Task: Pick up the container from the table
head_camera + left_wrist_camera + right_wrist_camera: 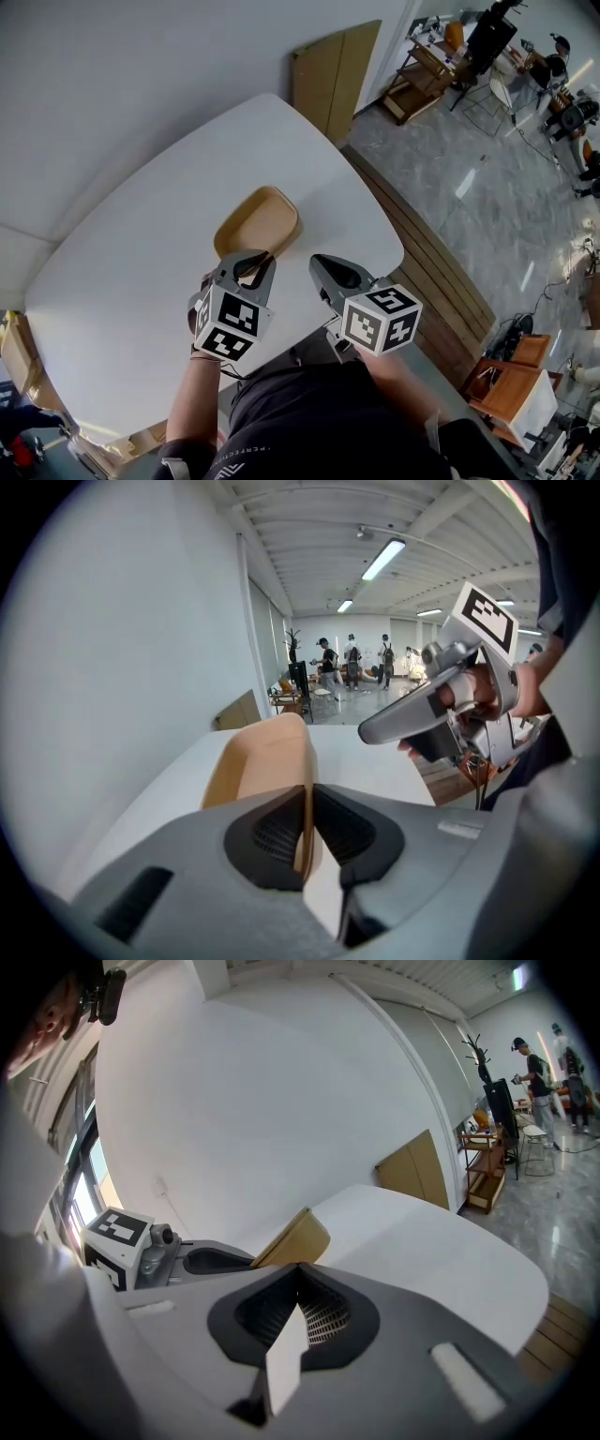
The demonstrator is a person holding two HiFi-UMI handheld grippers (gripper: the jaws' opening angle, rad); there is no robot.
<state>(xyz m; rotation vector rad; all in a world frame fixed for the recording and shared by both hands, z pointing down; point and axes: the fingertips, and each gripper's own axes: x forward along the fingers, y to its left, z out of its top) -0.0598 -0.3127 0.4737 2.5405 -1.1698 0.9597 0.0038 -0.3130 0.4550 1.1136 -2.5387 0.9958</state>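
While the right gripper (322, 262) idles with jaws together, the left gripper (251, 260) clamps the near rim of the tan oval plastic container (255, 221). It stretches lengthwise away from those jaws, by the white table's (131, 281) near edge.

Low in the middle of the head view, the left gripper (251, 255) points up the frame, its jaws clamped on the rim of the container (258, 220). The left forearm (192, 403) runs down below it. Just to its right, the right gripper (321, 260) has its jaws together and holds nothing.
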